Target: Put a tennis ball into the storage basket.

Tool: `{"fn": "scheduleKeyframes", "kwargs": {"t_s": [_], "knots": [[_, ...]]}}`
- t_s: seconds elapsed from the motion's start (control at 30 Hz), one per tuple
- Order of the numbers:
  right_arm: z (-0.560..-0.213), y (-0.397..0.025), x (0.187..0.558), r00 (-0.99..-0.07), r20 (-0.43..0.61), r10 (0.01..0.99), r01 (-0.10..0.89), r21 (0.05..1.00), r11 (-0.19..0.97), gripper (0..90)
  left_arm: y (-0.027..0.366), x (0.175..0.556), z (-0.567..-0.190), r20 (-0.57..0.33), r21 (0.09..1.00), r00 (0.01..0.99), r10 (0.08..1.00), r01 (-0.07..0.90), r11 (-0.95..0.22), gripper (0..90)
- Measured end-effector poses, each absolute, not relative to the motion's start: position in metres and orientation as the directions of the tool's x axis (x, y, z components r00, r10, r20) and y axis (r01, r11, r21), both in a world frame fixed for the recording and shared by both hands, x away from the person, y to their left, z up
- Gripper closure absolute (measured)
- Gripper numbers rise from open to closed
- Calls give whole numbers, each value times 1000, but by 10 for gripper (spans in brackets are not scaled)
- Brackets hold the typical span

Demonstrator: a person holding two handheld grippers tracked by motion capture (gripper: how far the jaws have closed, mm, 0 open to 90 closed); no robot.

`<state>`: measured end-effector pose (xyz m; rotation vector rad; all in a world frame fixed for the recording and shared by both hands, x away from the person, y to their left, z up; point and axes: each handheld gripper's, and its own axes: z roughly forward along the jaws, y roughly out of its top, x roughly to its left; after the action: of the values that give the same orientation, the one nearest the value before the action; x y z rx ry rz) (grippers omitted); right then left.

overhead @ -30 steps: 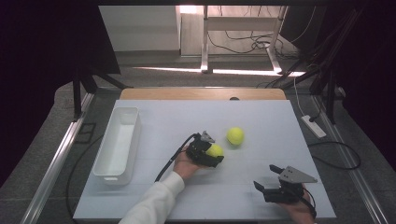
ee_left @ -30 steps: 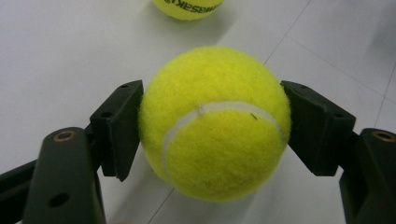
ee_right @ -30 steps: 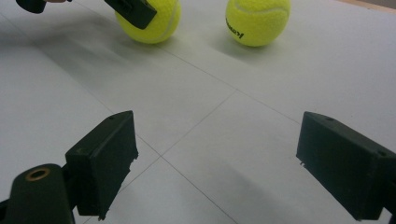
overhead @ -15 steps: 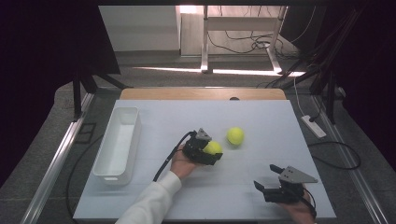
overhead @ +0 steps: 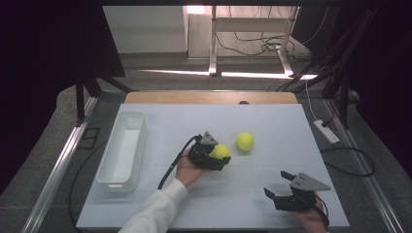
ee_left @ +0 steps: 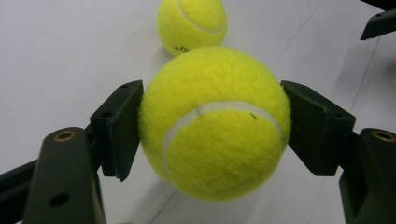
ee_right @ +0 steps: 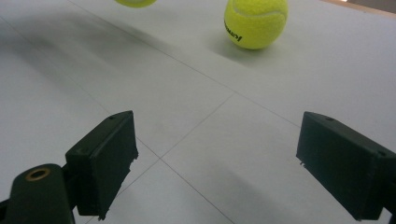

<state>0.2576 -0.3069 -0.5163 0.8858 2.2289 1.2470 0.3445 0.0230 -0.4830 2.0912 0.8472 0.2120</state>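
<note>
My left gripper (overhead: 219, 156) is shut on a yellow tennis ball (overhead: 221, 151) near the middle of the white table (overhead: 160, 131). In the left gripper view the ball (ee_left: 215, 123) sits squeezed between both black jaws, with a shadow under it. A second tennis ball (overhead: 245, 141) lies free on the table just beyond and to the right, also seen as the far ball (ee_left: 192, 21). My right gripper (overhead: 275, 183) rests near the front right edge, open, with nothing between its fingers (ee_right: 105, 158). It looks toward the free ball (ee_right: 255, 21).
A long white bin (overhead: 121, 150) stands along the left side of the table. A white power strip (overhead: 326, 131) lies off the right edge. Bare table surface stretches between the two grippers and at the far side.
The left gripper keeps its hold on the ball and has barely shifted. The right gripper and the free ball have not moved.
</note>
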Motion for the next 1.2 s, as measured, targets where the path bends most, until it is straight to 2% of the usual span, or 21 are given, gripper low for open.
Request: {"fn": "scheduleKeyframes", "kwargs": {"t_s": [1.2], "knots": [[-516, -306, 257, -697, -69, 714, 315, 865, 391, 119, 48, 329, -447, -129, 831, 770, 625, 428, -356, 267]]}}
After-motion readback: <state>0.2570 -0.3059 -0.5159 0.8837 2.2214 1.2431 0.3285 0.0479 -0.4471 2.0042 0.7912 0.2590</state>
